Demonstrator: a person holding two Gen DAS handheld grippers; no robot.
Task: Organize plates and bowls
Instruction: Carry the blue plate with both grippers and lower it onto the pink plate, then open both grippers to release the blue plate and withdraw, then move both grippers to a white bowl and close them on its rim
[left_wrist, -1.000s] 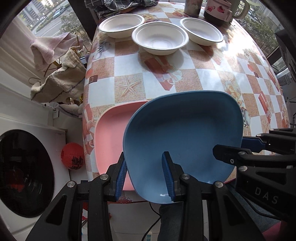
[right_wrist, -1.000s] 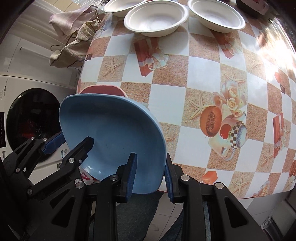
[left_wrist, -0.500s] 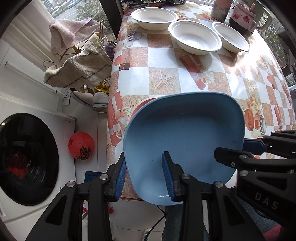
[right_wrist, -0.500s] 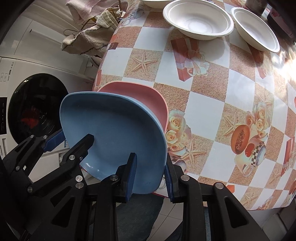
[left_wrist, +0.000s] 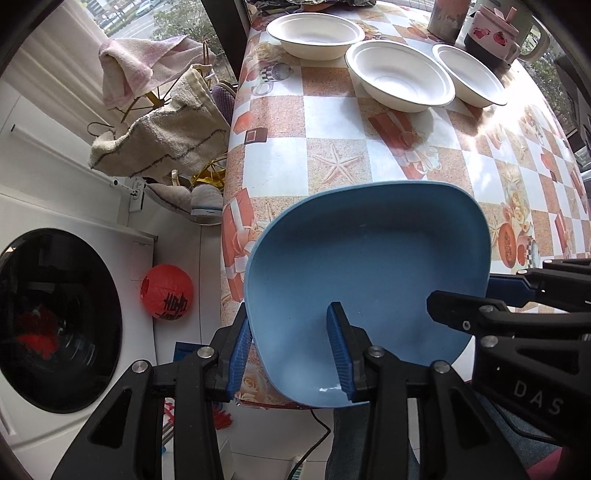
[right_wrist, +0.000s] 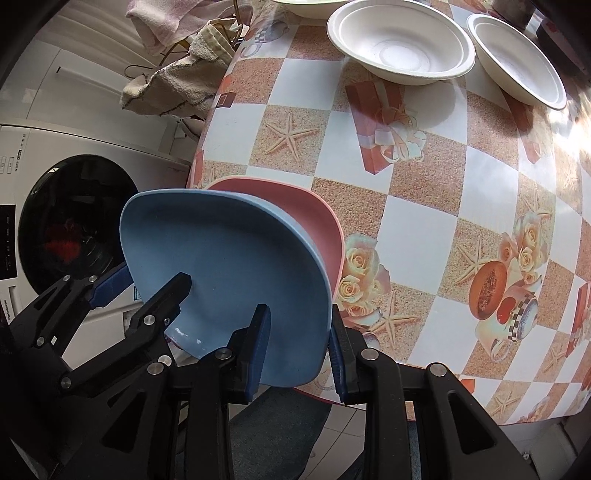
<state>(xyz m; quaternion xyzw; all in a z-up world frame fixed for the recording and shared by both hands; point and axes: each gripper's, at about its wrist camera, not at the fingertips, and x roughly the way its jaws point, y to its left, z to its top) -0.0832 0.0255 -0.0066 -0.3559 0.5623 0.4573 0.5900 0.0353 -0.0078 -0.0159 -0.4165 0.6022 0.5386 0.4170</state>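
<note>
A blue square plate (left_wrist: 369, 269) is held by both grippers above the table's near left corner. My left gripper (left_wrist: 291, 350) is shut on its near left rim. My right gripper (right_wrist: 297, 345) is shut on its near right rim, and the plate shows there too (right_wrist: 229, 273). A pink plate (right_wrist: 317, 221) lies on the table right under the blue one; in the left wrist view it is hidden. Three white bowls (left_wrist: 400, 75) stand in a row at the far end of the table.
The table (left_wrist: 332, 122) has a checked orange and white cloth. A washing machine (left_wrist: 55, 314) stands left of it, with a red lantern ball (left_wrist: 167, 292) on the floor. Towels (left_wrist: 162, 144) hang on a rack at the left. A mug and kettle (left_wrist: 493, 33) stand at the far right.
Both grippers have carried the blue plate to the left, over the pink plate. The pink plate is now covered in the left wrist view. Both grips are unchanged.
</note>
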